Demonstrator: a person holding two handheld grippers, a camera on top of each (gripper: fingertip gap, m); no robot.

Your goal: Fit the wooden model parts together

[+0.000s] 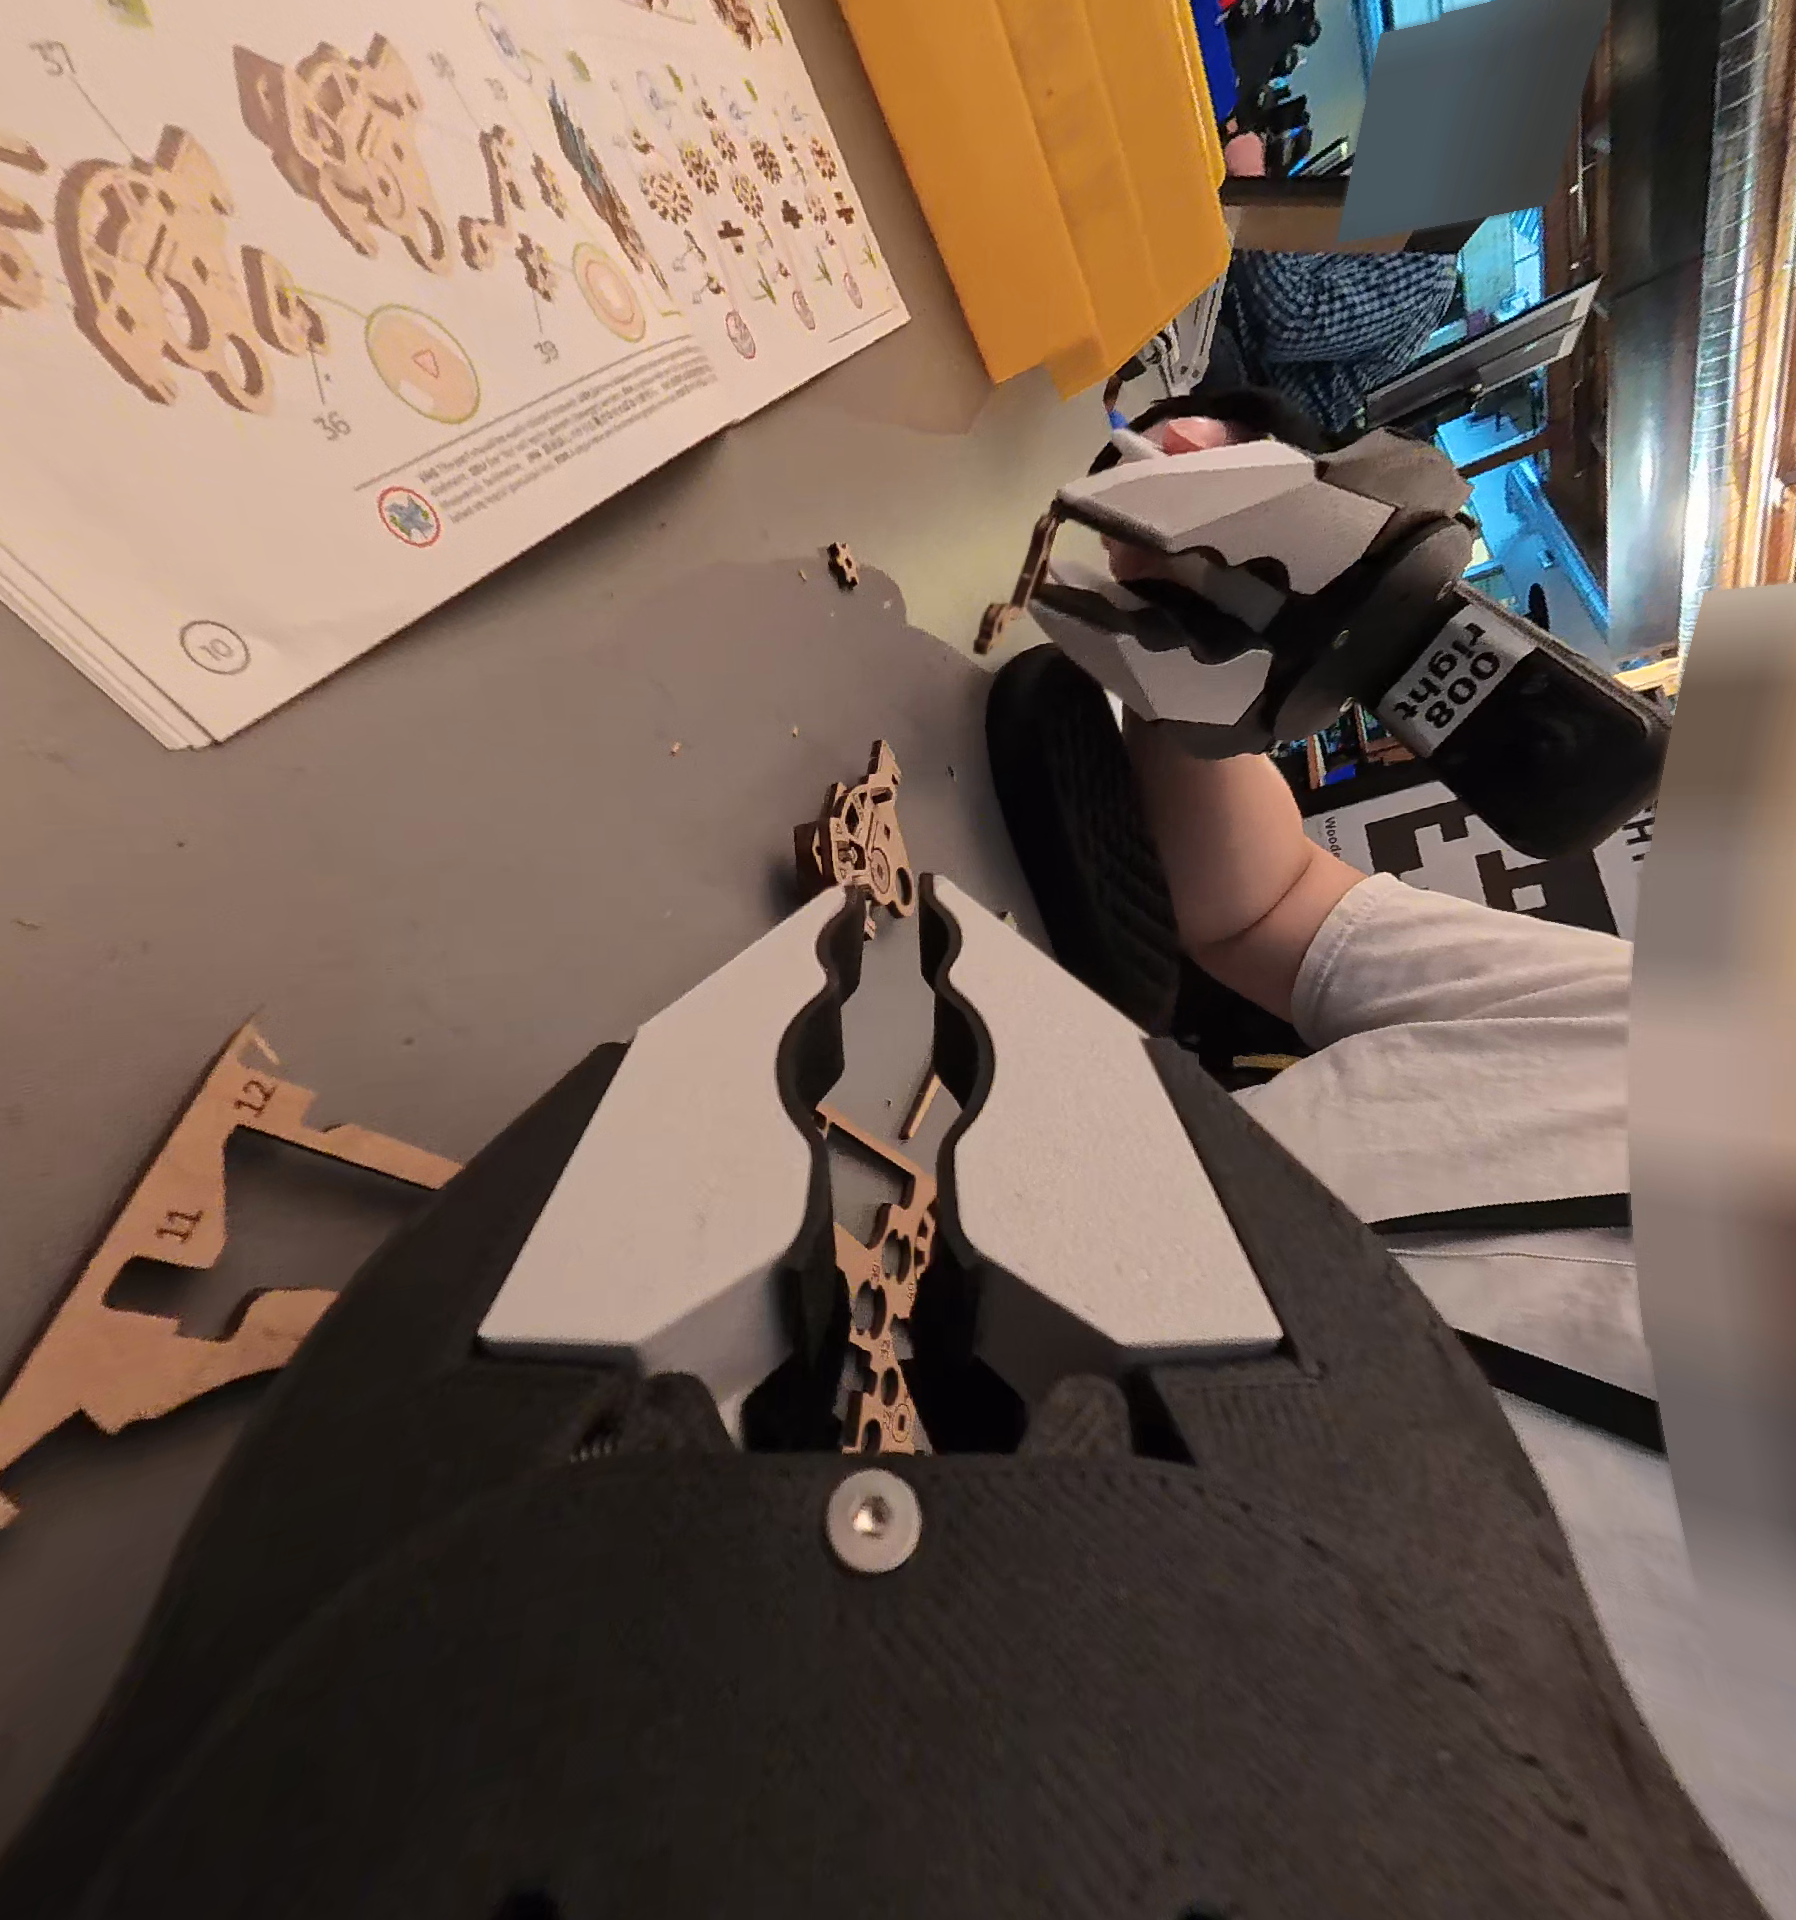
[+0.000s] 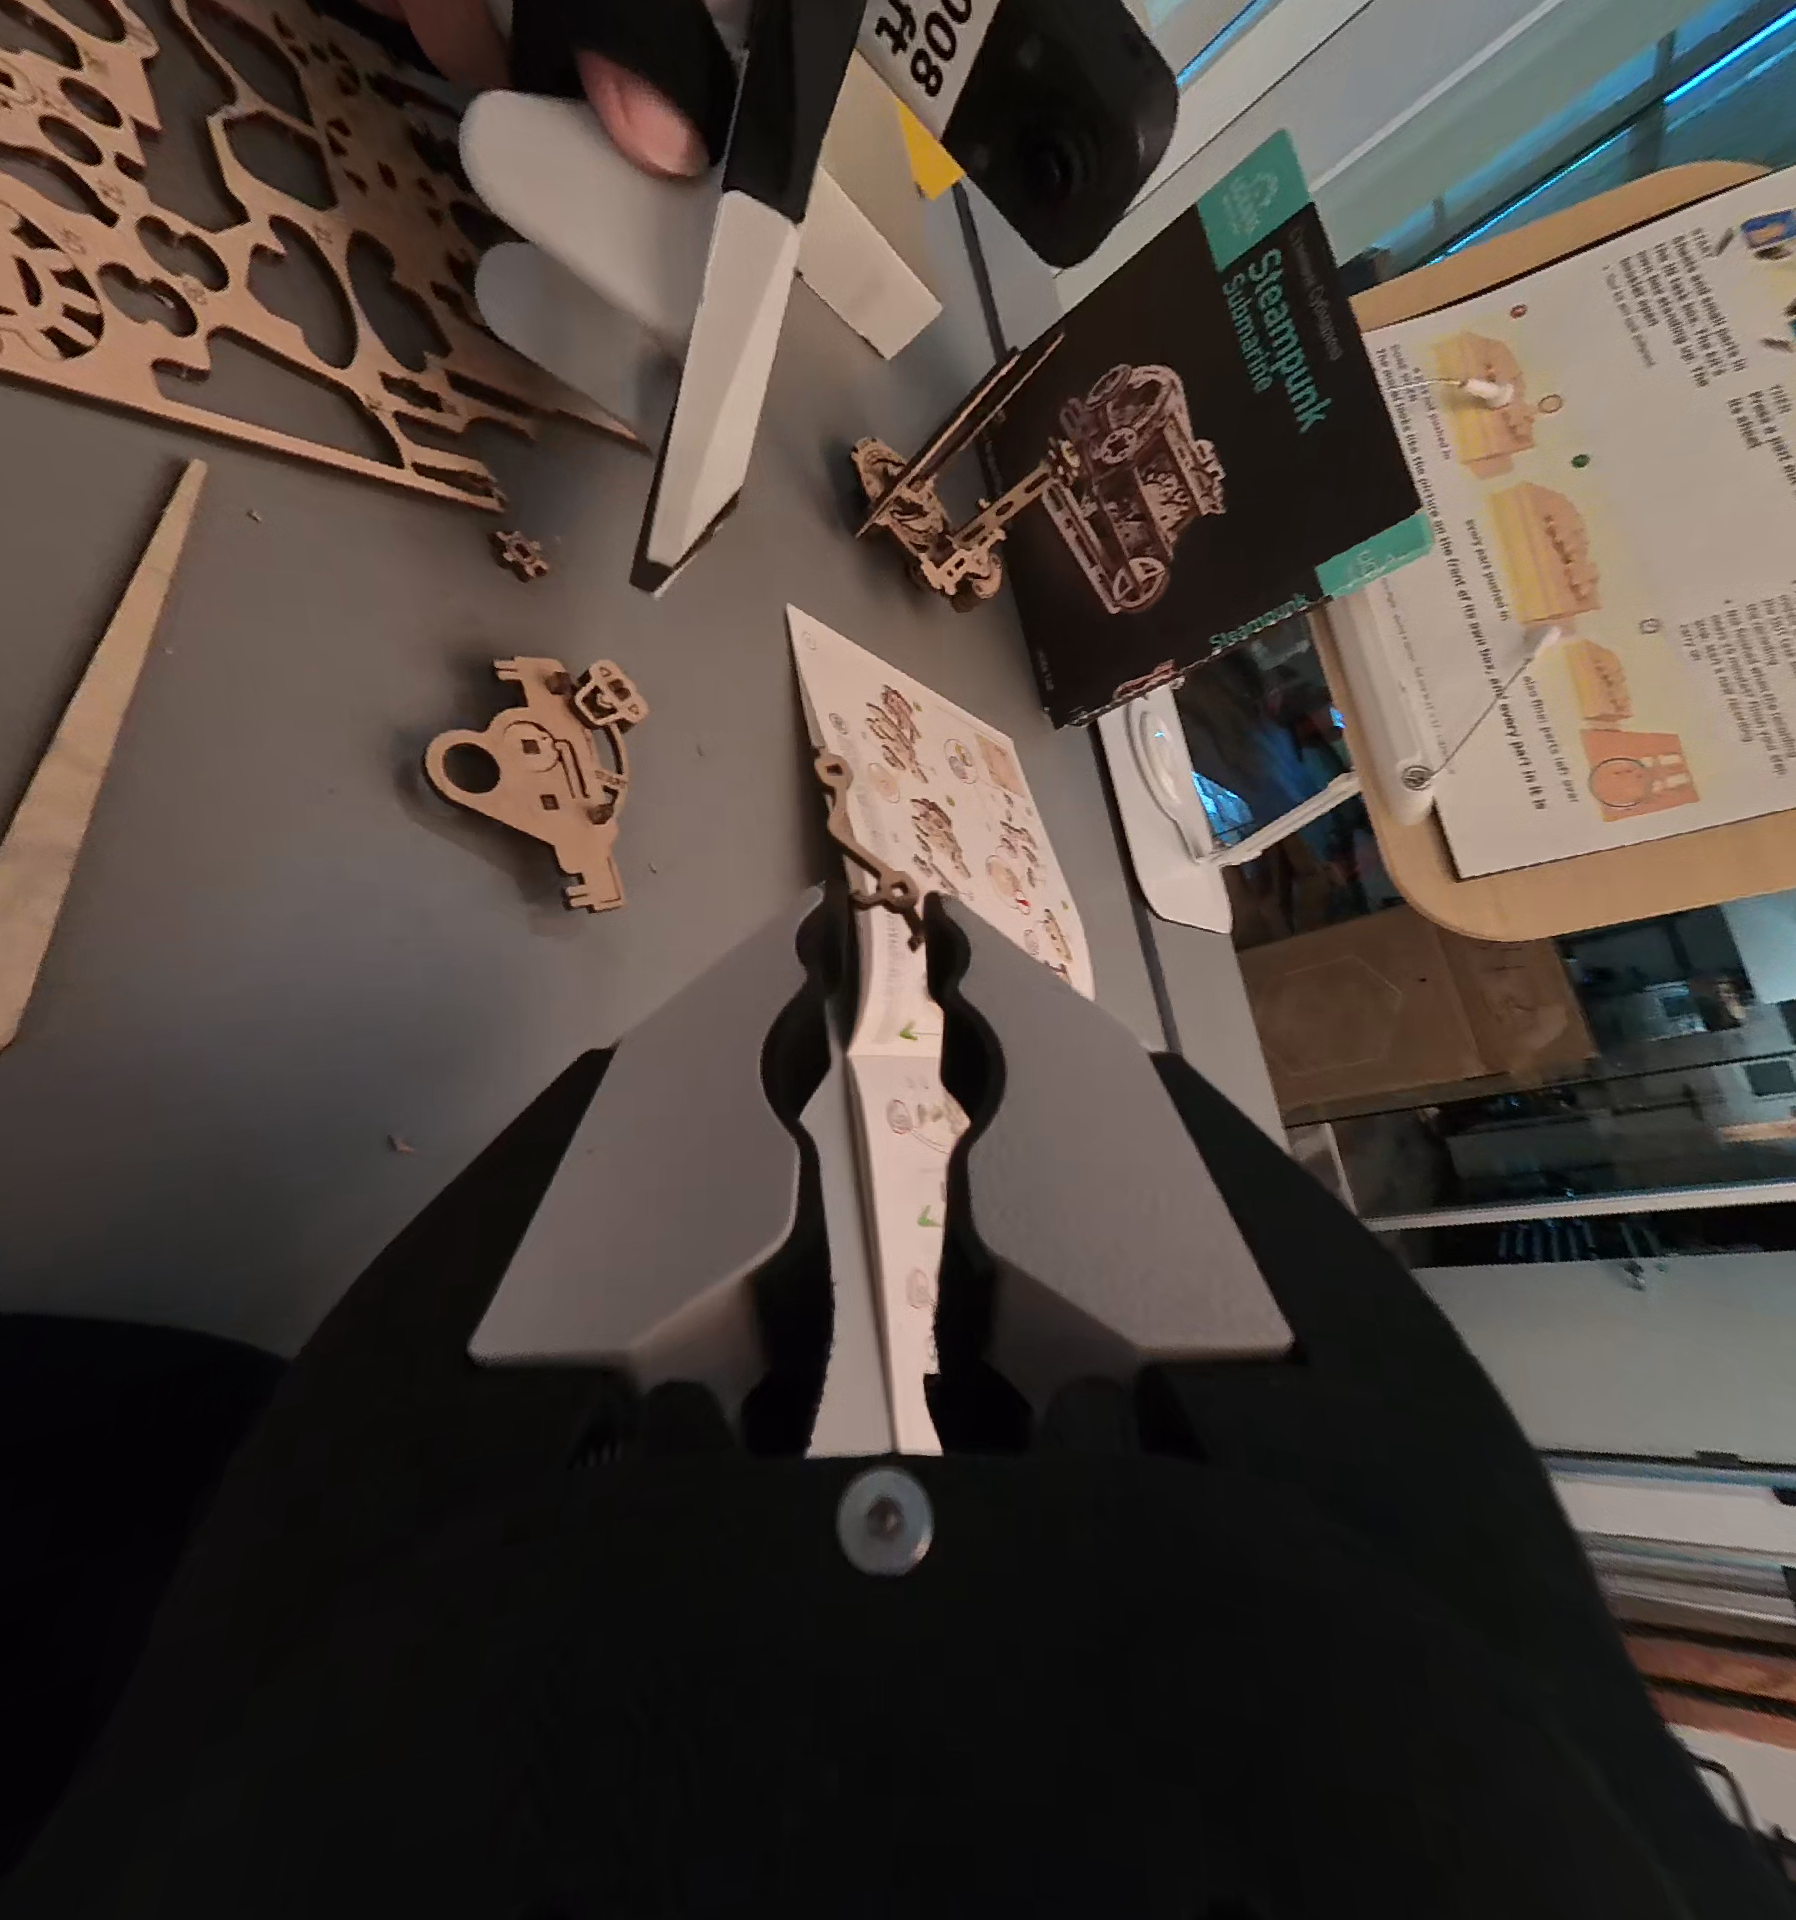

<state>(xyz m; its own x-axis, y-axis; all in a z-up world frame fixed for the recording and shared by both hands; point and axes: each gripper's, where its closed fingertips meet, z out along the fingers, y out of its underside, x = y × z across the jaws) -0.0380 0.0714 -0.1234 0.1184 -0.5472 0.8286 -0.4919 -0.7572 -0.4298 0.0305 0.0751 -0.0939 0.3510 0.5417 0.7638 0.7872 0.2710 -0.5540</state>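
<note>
The right gripper (image 2: pixel 878 899) pinches a thin hooked wooden part (image 2: pixel 858 831), long axis pointing forward. The flat assembly (image 2: pixel 541 769) lies on the worktop (image 2: pixel 250 1039), left of that gripper (nearer than the left gripper (image 1: pixel 889 894), whose grip I cannot tell).

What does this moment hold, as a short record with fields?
Setting: grey table
Left gripper: shut on a small wooden assembly
Right gripper: shut on a thin curved wooden piece, held in the air
Loose parts: flat wooden part, small gear
Nearby: instruction sheet, yellow bin, cut-out wooden sheets
</note>
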